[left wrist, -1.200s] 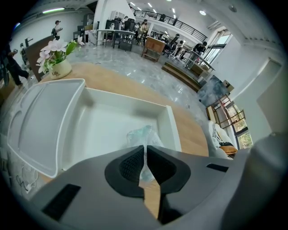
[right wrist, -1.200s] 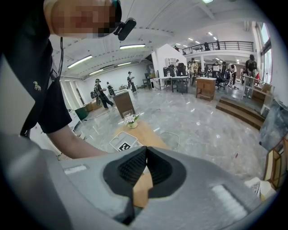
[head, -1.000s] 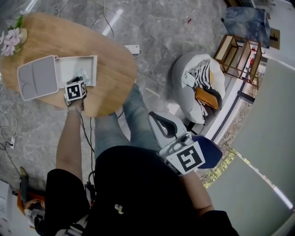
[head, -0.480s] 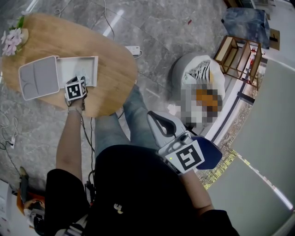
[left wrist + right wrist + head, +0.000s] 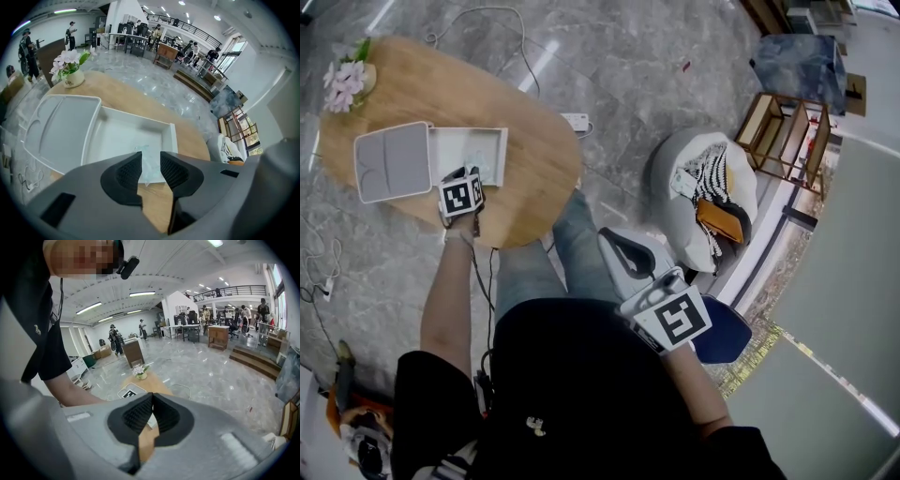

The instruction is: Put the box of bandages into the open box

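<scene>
The white open box [image 5: 490,150] sits on the oval wooden table [image 5: 530,159] with its lid [image 5: 392,161] folded out to the left. In the left gripper view a pale, clear-wrapped box of bandages [image 5: 149,173] lies inside the open box [image 5: 131,136] at its near wall. My left gripper [image 5: 151,155] hovers just before it, jaws apart and closing, with nothing pinched between the pads. From above, the left gripper [image 5: 471,173] is at the open box's near edge. My right gripper [image 5: 615,244] is off the table over the person's lap. Its jaws [image 5: 152,397] meet, empty.
A small pot of pink flowers [image 5: 347,80] stands at the table's far left end. On the floor are a power strip [image 5: 574,122] with its cable, a white beanbag [image 5: 680,150] holding bags, and a wooden rack [image 5: 787,127]. People stand far off in the hall.
The head view has shifted a little. My left gripper stays at the open box's near edge and my right gripper stays over the lap.
</scene>
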Available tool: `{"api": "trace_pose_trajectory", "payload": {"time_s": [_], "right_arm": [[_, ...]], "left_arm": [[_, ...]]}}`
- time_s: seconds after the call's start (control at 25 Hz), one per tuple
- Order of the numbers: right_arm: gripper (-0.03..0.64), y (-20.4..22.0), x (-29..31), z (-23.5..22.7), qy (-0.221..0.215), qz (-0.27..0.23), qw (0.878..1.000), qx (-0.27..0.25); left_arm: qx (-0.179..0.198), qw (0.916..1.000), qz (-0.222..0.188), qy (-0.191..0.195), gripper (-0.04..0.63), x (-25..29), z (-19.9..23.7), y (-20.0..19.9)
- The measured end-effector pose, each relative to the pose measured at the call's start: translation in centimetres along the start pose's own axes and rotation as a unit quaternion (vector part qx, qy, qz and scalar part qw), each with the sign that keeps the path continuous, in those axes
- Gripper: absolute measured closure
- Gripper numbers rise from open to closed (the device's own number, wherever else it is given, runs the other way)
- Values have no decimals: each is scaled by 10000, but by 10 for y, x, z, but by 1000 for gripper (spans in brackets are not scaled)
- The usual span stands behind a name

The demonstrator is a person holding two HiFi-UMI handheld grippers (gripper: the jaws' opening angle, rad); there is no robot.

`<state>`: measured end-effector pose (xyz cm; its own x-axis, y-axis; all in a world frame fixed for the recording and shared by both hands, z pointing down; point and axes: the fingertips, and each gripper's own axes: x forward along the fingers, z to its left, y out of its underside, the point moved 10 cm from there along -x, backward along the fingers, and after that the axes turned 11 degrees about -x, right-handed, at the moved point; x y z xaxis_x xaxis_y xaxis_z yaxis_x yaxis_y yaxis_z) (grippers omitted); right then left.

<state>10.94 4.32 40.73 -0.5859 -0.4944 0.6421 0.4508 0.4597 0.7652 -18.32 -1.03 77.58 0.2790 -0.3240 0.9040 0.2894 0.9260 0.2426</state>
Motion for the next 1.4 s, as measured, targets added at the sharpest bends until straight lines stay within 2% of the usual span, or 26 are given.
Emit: {"api": "trace_pose_trajectory", "payload": {"time_s": [0.28,0.36,0.72,1.12,1.4], "right_arm": [[618,-9,3,-3,-72,-144,9999,-61],[618,-12,3,-3,-114,-202,9997,-91],[618,-22,4,-10,-306,-442,9984,-193],[618,-29,0,-27,-486,-764,9955,-266],[618,-36,-2,-32,-785,-991,9910,-430]], "left_arm": [[23,9996,-202,-187,566,-37,-6,-3],[18,9996,-242,-157,580,-49,-9,-3],[-132,9967,-726,331,581,-108,-37,-9],[190,9882,-1358,680,581,-189,-81,-15],[295,9792,-1861,753,581,-251,-106,-9]]}}
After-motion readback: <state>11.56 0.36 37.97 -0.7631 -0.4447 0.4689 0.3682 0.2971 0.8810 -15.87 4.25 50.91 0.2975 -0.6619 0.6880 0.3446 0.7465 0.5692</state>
